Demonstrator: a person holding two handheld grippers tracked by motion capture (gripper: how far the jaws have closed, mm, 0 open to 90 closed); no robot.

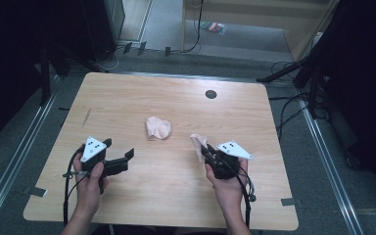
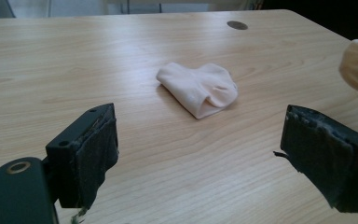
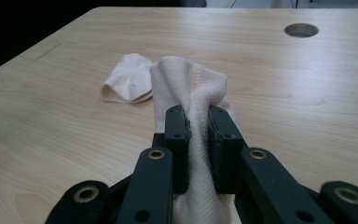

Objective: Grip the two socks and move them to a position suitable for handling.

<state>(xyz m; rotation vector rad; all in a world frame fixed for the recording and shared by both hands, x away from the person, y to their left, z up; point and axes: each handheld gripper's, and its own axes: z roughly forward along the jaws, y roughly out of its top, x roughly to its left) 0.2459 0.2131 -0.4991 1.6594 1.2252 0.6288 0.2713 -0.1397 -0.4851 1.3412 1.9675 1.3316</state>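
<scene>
Hands come in over the near edge of the desk (image 1: 127, 93), and each one holds a black gripper. The right gripper (image 1: 203, 151) sits toward the near right corner. Its jaws are squeezed tight on a pale pink sock (image 3: 189, 88). In the right gripper view, the sock runs up between the two black pads and pokes out past the tips, a bit bunched at the top. In the high view, the same sock sticks up from the gripper's front end, off the wood.

The left gripper (image 1: 120, 151) sits toward the near left corner. Its jaws stand wide apart with nothing between them. In the left gripper view, the two black pads are far from each other, and bare wood shows in the gap.

A second pink sock (image 1: 158, 128) lies farther out, near the middle of the desk. It is folded into a small soft lump and rests flat on the wood. It is apart from both grippers, and it lies between them and the far edge. In the left gripper view it lies straight ahead of the open jaws.

A small dark round hole (image 1: 211, 94) sits in the wood close to the far edge, toward the right side.
</scene>
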